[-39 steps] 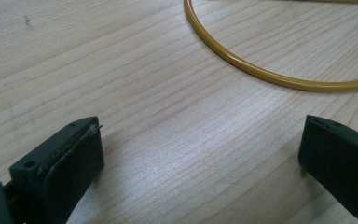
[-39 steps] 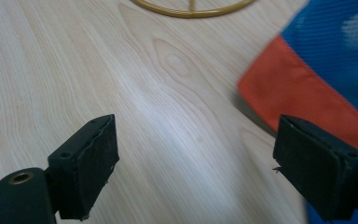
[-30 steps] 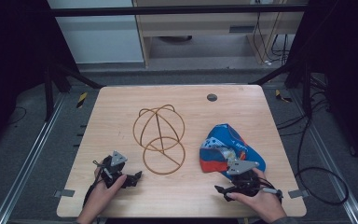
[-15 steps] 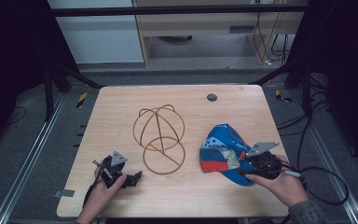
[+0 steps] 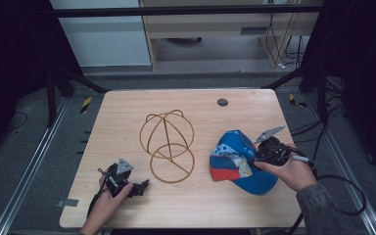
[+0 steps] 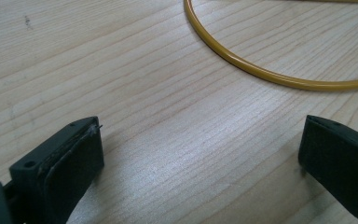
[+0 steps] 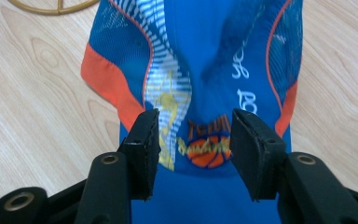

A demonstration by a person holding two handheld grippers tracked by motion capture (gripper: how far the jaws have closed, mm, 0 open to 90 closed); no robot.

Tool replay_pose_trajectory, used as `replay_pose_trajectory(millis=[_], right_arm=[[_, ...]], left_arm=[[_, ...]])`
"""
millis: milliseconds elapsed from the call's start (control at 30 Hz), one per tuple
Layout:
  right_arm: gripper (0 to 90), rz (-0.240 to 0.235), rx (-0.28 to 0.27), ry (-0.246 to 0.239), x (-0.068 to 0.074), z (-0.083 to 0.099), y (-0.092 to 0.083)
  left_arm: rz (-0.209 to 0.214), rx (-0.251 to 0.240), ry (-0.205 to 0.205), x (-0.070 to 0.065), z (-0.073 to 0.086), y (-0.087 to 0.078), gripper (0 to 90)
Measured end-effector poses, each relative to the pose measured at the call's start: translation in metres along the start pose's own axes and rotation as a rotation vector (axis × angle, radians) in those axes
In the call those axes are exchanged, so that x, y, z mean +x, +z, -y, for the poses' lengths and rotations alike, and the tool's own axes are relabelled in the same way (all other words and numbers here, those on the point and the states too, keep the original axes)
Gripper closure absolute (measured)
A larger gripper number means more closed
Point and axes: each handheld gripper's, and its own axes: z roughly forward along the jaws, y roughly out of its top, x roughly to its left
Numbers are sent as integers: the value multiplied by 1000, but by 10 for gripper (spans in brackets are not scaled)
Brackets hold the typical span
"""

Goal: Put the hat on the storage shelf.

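The high view is dim and soft: the desk [image 5: 196, 107] is lit evenly from above, and the floor around it sinks into near black. Shadows on the desk are faint. In the left gripper view a pale sheen lies on the wood between the blurred jaws. In the right gripper view the cap [image 7: 205, 70] looks slightly hazy, perhaps from motion.

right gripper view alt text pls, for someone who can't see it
The right gripper points its two black jaws, partly closed, at a blue and orange cap, a printed patch of the cap showing in the gap between them. The cap lies on a light wooden table; a yellow wire ring crosses the top left corner.
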Motion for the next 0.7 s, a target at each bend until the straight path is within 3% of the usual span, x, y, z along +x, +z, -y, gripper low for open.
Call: replay_pose_trajectory(millis=[300,700], right_arm=[[572,5,52,-6,-1,-21,9],[654,-6,119,9,-7,-29,22]], left_arm=[[0,0,1,0,0,0,0],[0,0,0,0,0,0,0]])
